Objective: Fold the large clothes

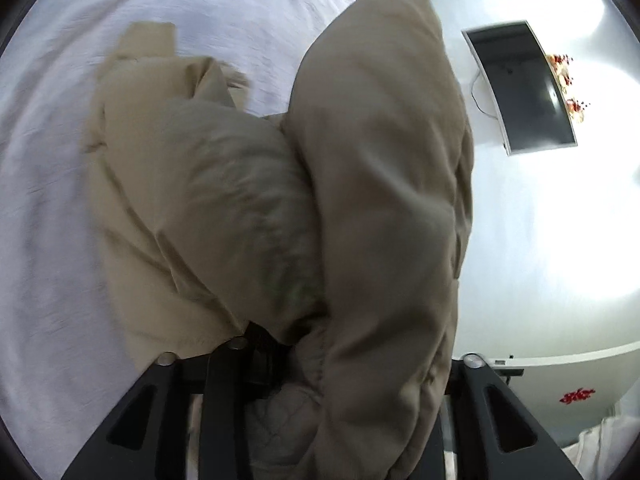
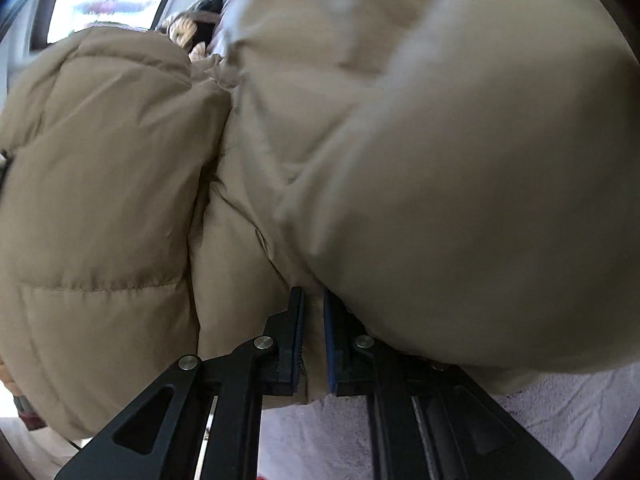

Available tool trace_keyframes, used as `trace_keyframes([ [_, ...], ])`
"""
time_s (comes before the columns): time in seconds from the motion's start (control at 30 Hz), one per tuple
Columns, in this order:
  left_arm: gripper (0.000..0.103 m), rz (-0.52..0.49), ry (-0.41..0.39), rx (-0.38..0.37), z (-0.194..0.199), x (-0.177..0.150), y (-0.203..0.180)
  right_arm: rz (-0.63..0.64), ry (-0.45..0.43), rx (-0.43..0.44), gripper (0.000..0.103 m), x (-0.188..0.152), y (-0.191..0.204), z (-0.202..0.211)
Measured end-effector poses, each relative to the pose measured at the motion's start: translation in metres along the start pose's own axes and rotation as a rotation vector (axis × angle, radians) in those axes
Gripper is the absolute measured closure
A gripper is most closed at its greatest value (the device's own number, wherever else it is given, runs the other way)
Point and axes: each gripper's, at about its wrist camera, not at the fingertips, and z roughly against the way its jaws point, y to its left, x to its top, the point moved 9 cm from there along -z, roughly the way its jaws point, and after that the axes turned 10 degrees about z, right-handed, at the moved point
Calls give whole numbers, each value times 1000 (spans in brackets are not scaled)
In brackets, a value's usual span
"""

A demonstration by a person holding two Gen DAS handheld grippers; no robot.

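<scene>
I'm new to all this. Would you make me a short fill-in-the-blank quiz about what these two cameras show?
1. The puffy quilted jacket is ___ in colour.
2. The right hand-held gripper is ___ on a fold of that jacket.
3. The jacket lies on a ___ bedsheet.
4. A dark flat ___ hangs on the white wall.

Answers: beige; shut; white; screen

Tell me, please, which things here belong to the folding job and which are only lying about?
Belong to the job:
- jacket, beige and puffy
- right gripper, shut on a fold of the jacket
- left gripper, jacket bunched over it
- bed sheet, under the jacket

Only lying about:
- TV on the wall
- red decoration
</scene>
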Motion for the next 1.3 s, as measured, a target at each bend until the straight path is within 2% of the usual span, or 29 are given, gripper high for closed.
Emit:
trace_keyframes([
  [0.1, 38, -15, 20, -38, -34, 5, -24, -27, -8, 56, 95, -1, -6, 2],
  [0.27, 38, -76, 9, -86, -84, 13, -41, -107, -13, 148, 95, -3, -16, 24],
  [0.4, 38, -80, -14, -90, -112, 19, -52, -119, -47, 111, 95, -6, -32, 76],
  [0.47, 38, -95, -10, -62, -130, 20, -58, -93, -77, 35, 87, -4, -39, 106],
  [0.5, 38, -107, -8, -45, -135, 19, -62, -69, -99, -21, 67, -2, -43, 126],
  [0.53, 38, -115, -5, -30, -139, 17, -66, -43, -137, -72, 41, 2, -44, 149],
  [0.57, 38, -115, 3, -11, -144, 17, -70, -24, -165, -97, 35, 2, -43, 167],
  [0.63, 38, -87, 25, 12, -147, 19, -72, 35, -223, -148, 35, 9, -33, 202],
  [0.73, 38, -22, 71, 32, -155, 23, -74, 152, -263, -197, 35, 14, -8, 228],
  [0.8, 38, -14, 89, 49, -157, 24, -76, 253, -269, -232, 31, 20, 13, 231],
  [0.83, 38, -15, 99, 61, -158, 23, -79, 327, -267, -254, 26, 23, 26, 228],
  [0.9, 38, -22, 108, 81, -173, 35, -82, 413, -278, -314, 23, 34, 41, 217],
  [1.0, 38, -34, 116, 106, -183, 40, -95, 430, -312, -373, 23, 51, 44, 204],
  [1.03, 38, -38, 115, 110, -183, 42, -98, 409, -326, -399, 34, 56, 40, 196],
  [1.07, 38, -41, 108, 115, -186, 45, -106, 376, -336, -392, 51, 61, 33, 190],
  [1.1, 38, -55, 93, 118, -182, 56, -109, 335, -343, -387, 89, 64, 27, 186],
  [1.23, 38, -111, 42, 27, -155, 50, -132, 152, -384, -389, 93, 69, -19, 209],
  [1.3, 38, -160, -31, 51, -139, 50, -135, 31, -373, -365, 93, 63, -51, 213],
])
